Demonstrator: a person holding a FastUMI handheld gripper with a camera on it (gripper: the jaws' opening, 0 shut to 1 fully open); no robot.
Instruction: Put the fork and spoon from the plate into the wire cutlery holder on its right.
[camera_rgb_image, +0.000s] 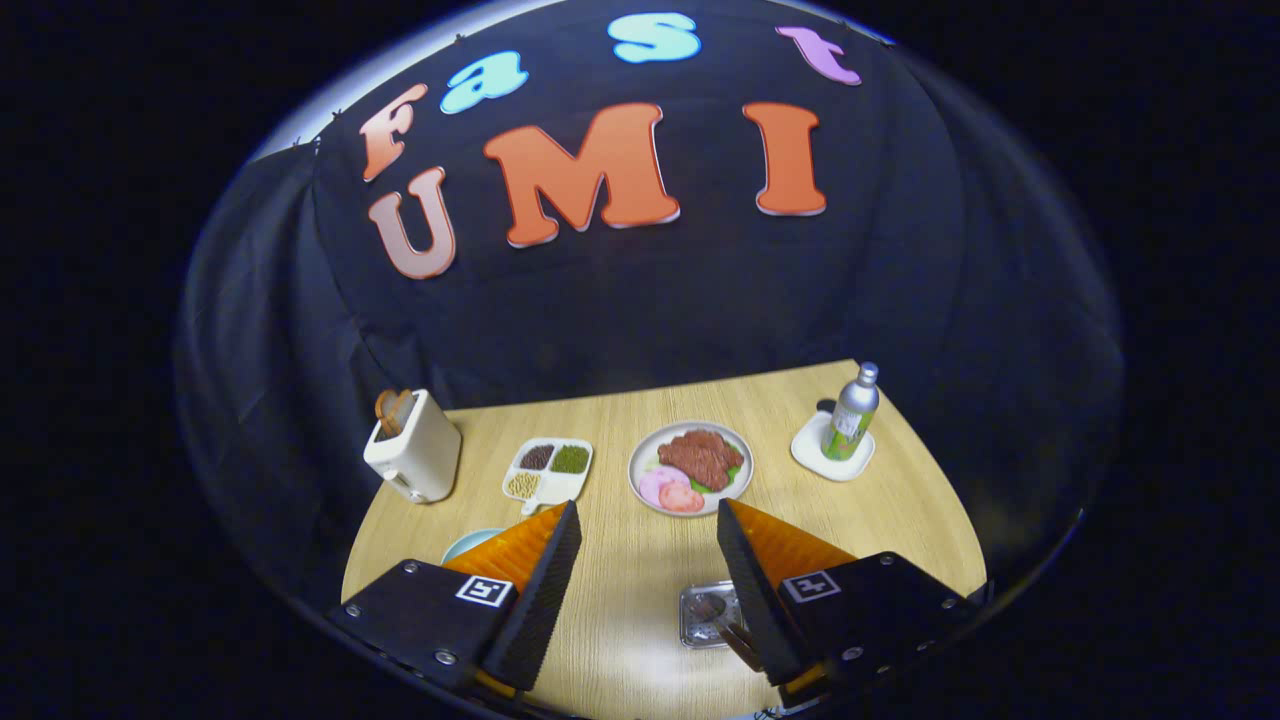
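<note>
My gripper (647, 505) is open and holds nothing, with bare wooden table (640, 580) between its fingers. The wire cutlery holder (700, 628), a small square metal basket seen from above, stands just inside the right finger (745, 570), which partly covers it. A spoon-like utensil with a dark handle (722, 618) sticks out of the holder. A sliver of a pale blue plate (468, 543) peeks out behind the left finger (545, 570). The rest of that plate and anything lying on it are hidden.
Beyond the fingers stands a white plate of model meat and ham (735, 452). To its left are a divided dish of beans (583, 470) and a white toaster (415, 448). A metal bottle (852, 412) on a white coaster (812, 448) stands at the far right.
</note>
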